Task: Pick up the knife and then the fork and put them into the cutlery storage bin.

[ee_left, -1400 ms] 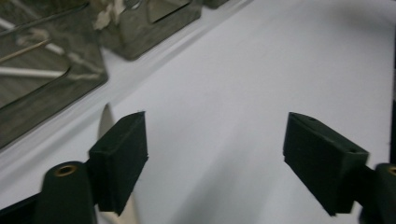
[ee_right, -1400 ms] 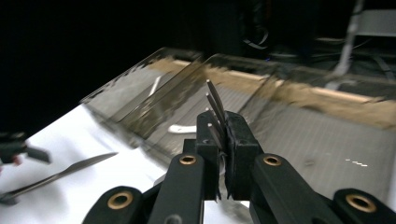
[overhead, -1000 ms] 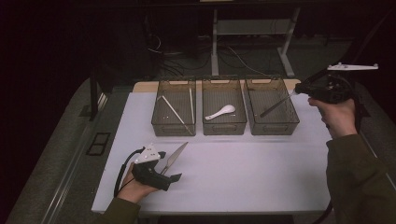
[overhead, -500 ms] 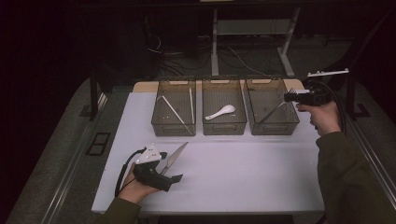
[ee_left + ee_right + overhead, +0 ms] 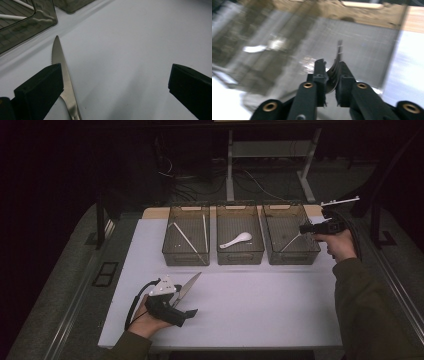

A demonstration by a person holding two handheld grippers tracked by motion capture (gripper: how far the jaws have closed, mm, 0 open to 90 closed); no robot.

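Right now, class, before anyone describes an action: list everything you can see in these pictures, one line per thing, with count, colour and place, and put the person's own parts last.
table: one, white top, running across the high view.
bins: three, clear grey, in a row at the table's far edge.
chopsticks: white sticks in the left bin; exact count unclear.
spoon: one, white, in the middle bin.
fork: one, silver, gripped in the right claw over the right bin.
knife: one, silver, serrated, flat on the table by the left claw's jaw, not gripped.
left claw: one, black, jaws wide apart, low at the table's near left.
right claw: one, black, jaws closed on the fork.
hands: two, one on each claw, dark sleeves.
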